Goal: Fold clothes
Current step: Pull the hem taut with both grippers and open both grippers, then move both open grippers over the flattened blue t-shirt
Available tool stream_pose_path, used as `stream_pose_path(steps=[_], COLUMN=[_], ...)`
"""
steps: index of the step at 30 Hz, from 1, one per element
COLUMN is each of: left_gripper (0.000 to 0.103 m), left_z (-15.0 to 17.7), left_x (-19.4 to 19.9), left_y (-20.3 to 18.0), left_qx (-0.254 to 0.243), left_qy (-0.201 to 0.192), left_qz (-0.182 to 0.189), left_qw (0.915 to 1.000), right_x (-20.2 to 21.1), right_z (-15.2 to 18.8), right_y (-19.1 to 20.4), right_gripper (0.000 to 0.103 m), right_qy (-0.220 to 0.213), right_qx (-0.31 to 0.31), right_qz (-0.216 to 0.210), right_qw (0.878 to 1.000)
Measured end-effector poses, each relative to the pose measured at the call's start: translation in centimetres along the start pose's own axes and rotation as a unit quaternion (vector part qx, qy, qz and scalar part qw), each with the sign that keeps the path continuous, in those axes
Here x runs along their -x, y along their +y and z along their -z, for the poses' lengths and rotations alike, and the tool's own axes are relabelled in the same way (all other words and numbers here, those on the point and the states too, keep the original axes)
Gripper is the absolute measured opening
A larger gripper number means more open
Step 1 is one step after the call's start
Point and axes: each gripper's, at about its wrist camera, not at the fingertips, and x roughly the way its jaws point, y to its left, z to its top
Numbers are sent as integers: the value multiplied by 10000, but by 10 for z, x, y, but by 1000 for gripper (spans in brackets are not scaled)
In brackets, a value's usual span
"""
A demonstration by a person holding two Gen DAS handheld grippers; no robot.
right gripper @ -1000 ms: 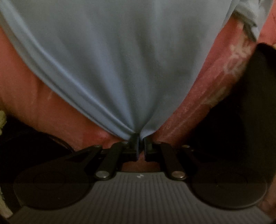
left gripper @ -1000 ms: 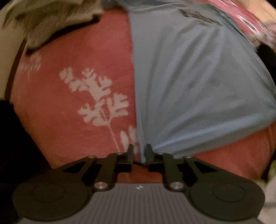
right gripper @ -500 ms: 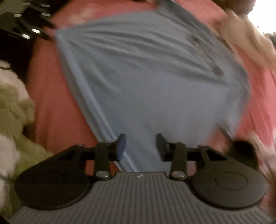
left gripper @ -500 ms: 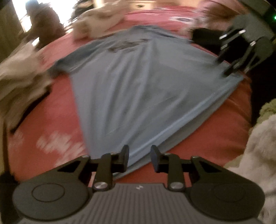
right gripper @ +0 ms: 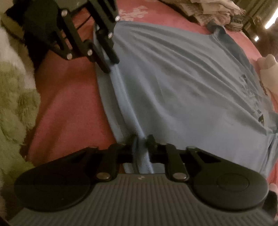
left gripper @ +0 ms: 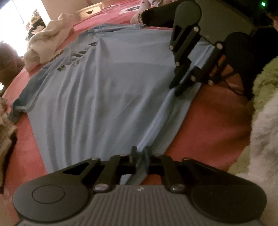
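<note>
A light blue T-shirt [left gripper: 97, 90] with dark lettering lies spread flat on a red bedspread [left gripper: 208, 121]. My left gripper [left gripper: 140, 153] is shut on the shirt's bottom hem at one corner. My right gripper [right gripper: 142, 141] is shut on the same hem at the other corner; the shirt [right gripper: 182, 83] stretches away from it. Each gripper shows in the other's view: the right one [left gripper: 177, 88] at the far hem in the left wrist view, the left one [right gripper: 107, 64] in the right wrist view.
A cream garment [left gripper: 46, 45] lies bunched beyond the shirt's collar. A fluffy green and white throw [left gripper: 264, 107] borders the bed's near side, also in the right wrist view [right gripper: 15, 97]. More crumpled clothes [right gripper: 213, 12] lie past the shirt's sleeve.
Both grippers stood open over the hem half a second ago. Now each has shut on a hem corner, and the hem is drawn taut between them.
</note>
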Motion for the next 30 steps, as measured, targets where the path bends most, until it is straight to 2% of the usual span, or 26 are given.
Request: stream_pose_path(steps=[4,6,8,12,17,19,21,23,25,27,29,30], left_gripper=[1,0,0,0,1,1,10,16,17,17,17,17], left_z=[0,0,2,5,10,10,9,15,21,25,28,27], left_x=[4,12,20,19,-1,-1,8,24,40,52,56,51], left_y=[3,4,2,0,-1,2,11,18,31,50,68,76], left_qx=[-1,-24,-252,-313,-209,4,259,562,958,1444,1997,2236], left_qy=[-5,-53,-55,135,441,456,503,487,413,248,47,89], left_qz=[18,176,280,465,671,670,737,789,825,702,473,318], left_qw=[10000,9998,9993,9983,9966,9967,9957,9941,9911,9867,9787,9741], right_x=[-2,5,11,14,-9,-15,-9,4,18,30,32,30], right_z=[-5,-4,-4,-1,0,-2,-4,-3,-2,-2,-1,0], right_y=[4,6,8,8,14,14,9,-3,-19,-38,-55,-62], right_gripper=[1,1,1,1,1,2,3,6,6,6,6,6], right_qy=[-62,-80,-97,-25,306,409,420,333,155,-59,-275,-330], right_qx=[-227,-144,-61,128,308,273,73,-277,-764,-1299,-1865,-2197], right_qz=[-124,-297,-469,-781,-898,-914,-967,-1055,-1135,-1168,-994,-851], right_qw=[9996,9994,9988,9969,9950,9946,9944,9935,9905,9846,9770,9713])
